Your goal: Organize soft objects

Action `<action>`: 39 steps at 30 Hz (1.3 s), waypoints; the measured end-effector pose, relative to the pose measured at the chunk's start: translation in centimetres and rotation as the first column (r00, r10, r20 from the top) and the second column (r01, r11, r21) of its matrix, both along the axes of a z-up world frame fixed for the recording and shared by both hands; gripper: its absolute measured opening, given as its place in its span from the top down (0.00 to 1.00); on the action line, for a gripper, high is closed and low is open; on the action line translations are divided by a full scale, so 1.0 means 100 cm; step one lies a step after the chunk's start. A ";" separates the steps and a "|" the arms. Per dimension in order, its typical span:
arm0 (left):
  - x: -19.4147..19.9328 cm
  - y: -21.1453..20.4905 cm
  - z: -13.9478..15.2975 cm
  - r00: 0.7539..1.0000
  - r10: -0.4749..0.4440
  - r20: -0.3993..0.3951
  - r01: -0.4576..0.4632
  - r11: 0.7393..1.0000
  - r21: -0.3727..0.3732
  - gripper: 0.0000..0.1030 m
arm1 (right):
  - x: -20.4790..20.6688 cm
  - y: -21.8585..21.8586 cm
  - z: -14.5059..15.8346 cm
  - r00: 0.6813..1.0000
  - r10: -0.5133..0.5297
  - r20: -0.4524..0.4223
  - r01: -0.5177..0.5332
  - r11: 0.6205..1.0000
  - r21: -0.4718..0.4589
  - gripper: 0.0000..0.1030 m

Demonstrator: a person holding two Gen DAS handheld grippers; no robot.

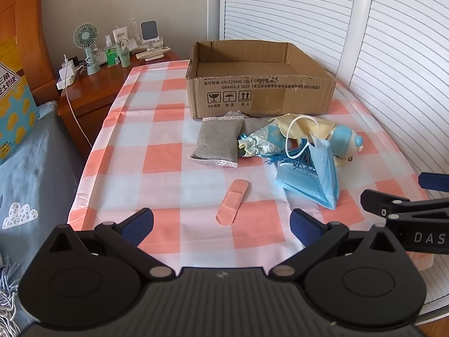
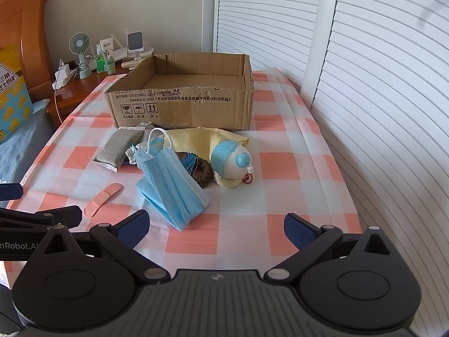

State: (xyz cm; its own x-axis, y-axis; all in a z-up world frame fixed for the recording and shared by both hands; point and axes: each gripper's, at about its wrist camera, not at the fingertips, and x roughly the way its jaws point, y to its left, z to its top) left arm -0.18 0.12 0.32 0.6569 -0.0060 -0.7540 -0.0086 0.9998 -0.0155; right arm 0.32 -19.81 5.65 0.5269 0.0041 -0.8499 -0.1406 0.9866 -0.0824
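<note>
Hiding tassels (image 1: 294, 160) behind mask (image 1: 311, 179)

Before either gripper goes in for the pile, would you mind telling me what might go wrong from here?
1. The blue face mask leans on the tangled pile; its white ear loop could snag and drag the blue tassel along.
2. The adhesive bandage lies flat on the checked tablecloth; the left gripper might pinch cloth instead.
</note>
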 end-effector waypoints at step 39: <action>0.000 0.000 0.002 1.000 0.002 0.003 -0.002 1.000 -0.001 0.01 | 0.000 0.001 0.009 1.000 0.013 0.021 -0.013 1.000 -0.003 0.00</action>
State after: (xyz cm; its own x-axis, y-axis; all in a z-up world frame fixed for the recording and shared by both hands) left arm -0.17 0.15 0.49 0.6594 -0.0056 -0.7518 -0.0103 0.9998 -0.0165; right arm 0.29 -19.74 6.51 0.5443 0.0085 -0.8388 -0.1516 0.9845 -0.0884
